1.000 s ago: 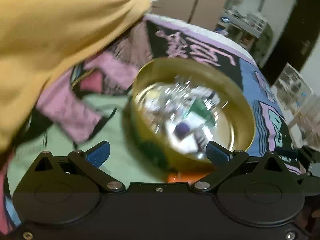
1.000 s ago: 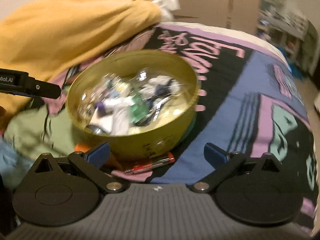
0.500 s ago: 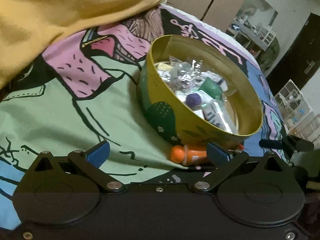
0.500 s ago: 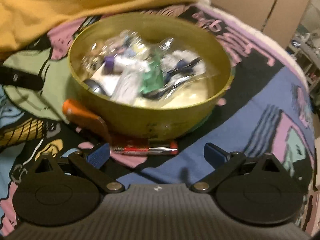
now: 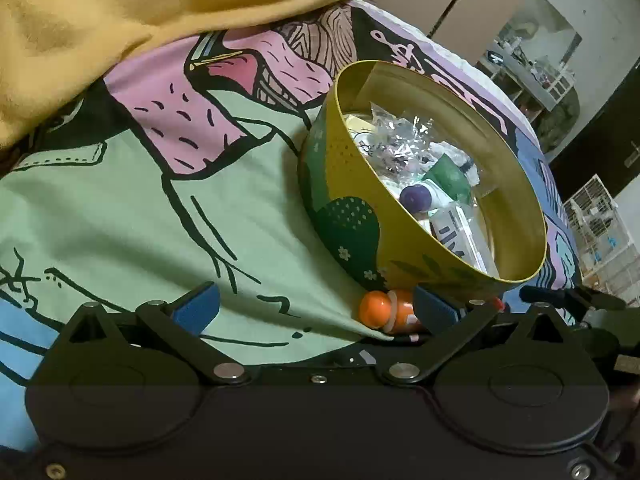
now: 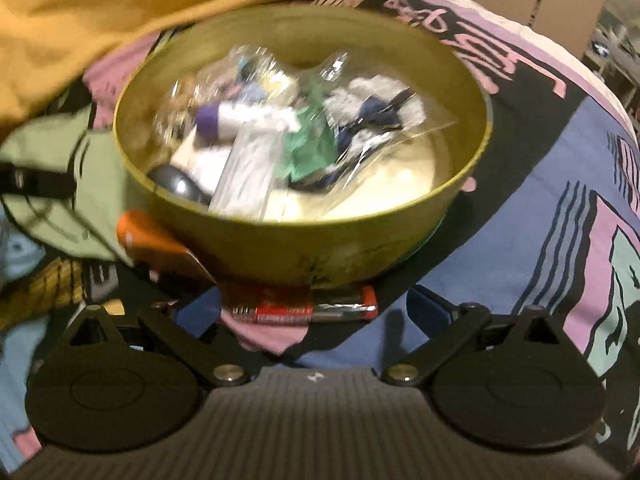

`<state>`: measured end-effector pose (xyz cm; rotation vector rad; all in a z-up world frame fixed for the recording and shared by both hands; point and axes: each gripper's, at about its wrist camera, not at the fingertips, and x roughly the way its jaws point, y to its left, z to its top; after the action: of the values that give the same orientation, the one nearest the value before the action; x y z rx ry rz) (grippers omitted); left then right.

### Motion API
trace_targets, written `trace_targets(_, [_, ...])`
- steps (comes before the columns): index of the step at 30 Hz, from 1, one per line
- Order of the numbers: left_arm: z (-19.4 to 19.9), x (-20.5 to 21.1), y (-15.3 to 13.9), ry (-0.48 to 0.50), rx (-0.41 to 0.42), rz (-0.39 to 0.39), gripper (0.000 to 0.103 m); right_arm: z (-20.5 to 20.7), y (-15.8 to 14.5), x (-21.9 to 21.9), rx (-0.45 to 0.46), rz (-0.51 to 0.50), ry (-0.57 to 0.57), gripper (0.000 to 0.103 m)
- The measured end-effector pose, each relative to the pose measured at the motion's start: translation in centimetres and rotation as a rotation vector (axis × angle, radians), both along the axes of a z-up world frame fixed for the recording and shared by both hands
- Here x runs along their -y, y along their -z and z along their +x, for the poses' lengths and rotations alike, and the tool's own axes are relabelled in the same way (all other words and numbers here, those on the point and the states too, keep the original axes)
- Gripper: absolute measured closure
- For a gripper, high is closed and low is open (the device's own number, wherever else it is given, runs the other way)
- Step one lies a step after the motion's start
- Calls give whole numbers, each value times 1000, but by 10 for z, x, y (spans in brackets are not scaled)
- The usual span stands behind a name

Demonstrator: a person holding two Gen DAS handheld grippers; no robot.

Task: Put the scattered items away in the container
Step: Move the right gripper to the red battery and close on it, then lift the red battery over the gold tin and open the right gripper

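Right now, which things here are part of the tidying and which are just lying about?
Part of the job:
yellow bowl
orange bottle
red packet

Just lying about:
yellow blanket
printed bedspread

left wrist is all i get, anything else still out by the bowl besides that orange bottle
Observer: Yes. The right wrist view shows a red packet on the blanket at the foot of the bowl.
Operator: which hand-held gripper is nearer it
Observer: The right hand-held gripper; the packet lies between its open blue fingers.
Operator: is the orange bottle touching the bowl
Observer: From the right wrist, the orange bottle lies tucked against the bowl's lower wall, partly under it.
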<state>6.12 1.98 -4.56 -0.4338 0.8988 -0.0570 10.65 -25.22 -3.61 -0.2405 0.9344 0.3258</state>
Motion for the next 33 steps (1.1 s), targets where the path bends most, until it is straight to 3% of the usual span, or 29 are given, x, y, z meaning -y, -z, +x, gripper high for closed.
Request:
trace_targets(10, [0,4,2,17,-9,9,1,-4,16,-18,10,-120,-57,3])
trace_targets(14, [1,5,3,19,-11,10,1,6,19,-10,-39,-60,-8,11])
trace_targets(15, [1,5,3,19,-11,11,1,6,19,-10,-42,-54,-11,19])
trace_targets(16, [1,4,3,18,-11,11,1,6,18,-9,-51,-39,-19,21])
trace_targets(25, [0,6,4,15,-17,18,1,-4,1,1,-72,60,37,21])
trace_targets(29, [-3,13,3,52,-4,46,1,-14,-12,8,-40,52,74,21])
trace_targets(33, [-6,24,0,97,13,89,1,-19,-26,20,-23,120,131,21])
